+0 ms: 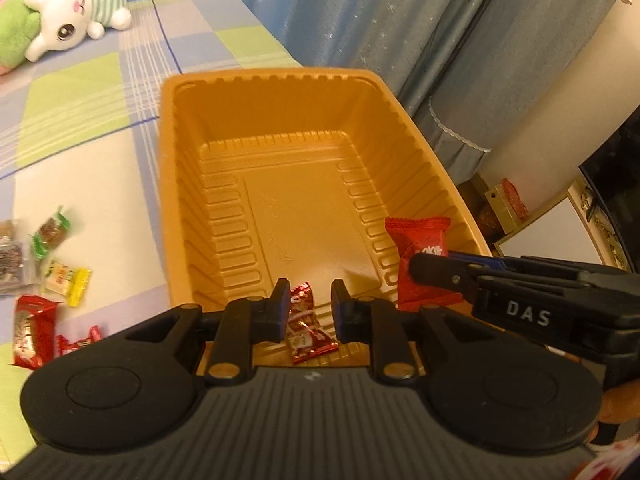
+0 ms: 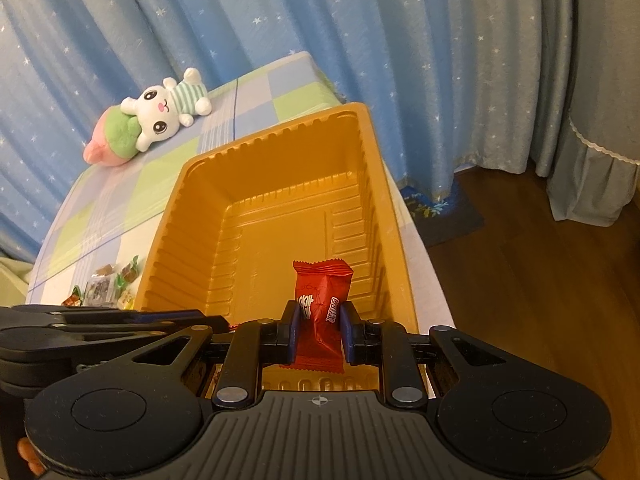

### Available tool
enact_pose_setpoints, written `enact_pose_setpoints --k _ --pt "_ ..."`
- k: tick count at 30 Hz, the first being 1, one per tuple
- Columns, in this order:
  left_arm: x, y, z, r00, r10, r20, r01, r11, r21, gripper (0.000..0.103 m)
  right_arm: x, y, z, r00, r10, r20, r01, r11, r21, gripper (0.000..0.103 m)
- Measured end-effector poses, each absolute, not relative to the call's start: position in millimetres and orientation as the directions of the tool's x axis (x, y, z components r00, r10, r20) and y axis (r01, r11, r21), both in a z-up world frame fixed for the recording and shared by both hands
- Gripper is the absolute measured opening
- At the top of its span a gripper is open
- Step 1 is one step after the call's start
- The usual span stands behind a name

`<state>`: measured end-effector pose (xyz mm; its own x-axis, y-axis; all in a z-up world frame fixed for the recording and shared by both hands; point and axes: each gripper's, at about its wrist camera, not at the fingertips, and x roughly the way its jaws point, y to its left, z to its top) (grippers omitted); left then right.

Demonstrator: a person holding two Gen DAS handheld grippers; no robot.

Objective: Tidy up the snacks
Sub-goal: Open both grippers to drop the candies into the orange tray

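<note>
the left hand-held gripper hung over the near end of the ribbed orange plastic tray, its jaws slightly parted. a small red foil-wrapped candy lay between them on the tray floor; the left finger appeared to touch the wrapper while the right finger stood clear, so no pinch was evident. the right hand-held gripper was pinching a red crimped snack packet upright over the tray's near right corner, with both blue pads pressed on its sides. the tray stood on a worktop covered with a checked green, blue and white cloth. left of the tray, loose wrapped snacks lay on the cloth: a yellow-and-white packet, a green-ended sweet and a red wrapper. a white plush rabbit in a striped shirt lay at the far left, before star-printed blue curtains.
</note>
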<state>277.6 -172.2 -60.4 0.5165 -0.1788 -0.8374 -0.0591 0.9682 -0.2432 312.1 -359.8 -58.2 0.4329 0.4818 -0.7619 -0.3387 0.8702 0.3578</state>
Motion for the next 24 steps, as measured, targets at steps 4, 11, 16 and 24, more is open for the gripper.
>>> enact_pose_setpoints --k 4,11,16,24 --pt "271 -165 -53 0.531 -0.160 -0.832 -0.082 0.968 -0.238 0.022 315 -354 -61 0.416 0.488 -0.767 -0.352 0.864 0.359 0.022" --pt "261 -156 -46 0.546 -0.134 -0.827 -0.116 0.966 -0.233 0.027 319 -346 -62 0.402 0.508 -0.762 -0.375 0.851 0.369 0.022" --pt "247 -151 -41 0.556 -0.103 -0.825 -0.131 0.969 -0.209 0.032 316 -345 -61 0.391 0.523 -0.758 -0.379 0.842 0.385 0.022" --pt "218 -130 -32 0.570 -0.085 -0.817 -0.172 0.960 -0.219 0.035 297 -343 -53 0.401 0.515 -0.757 -0.379 0.846 0.375 0.024"
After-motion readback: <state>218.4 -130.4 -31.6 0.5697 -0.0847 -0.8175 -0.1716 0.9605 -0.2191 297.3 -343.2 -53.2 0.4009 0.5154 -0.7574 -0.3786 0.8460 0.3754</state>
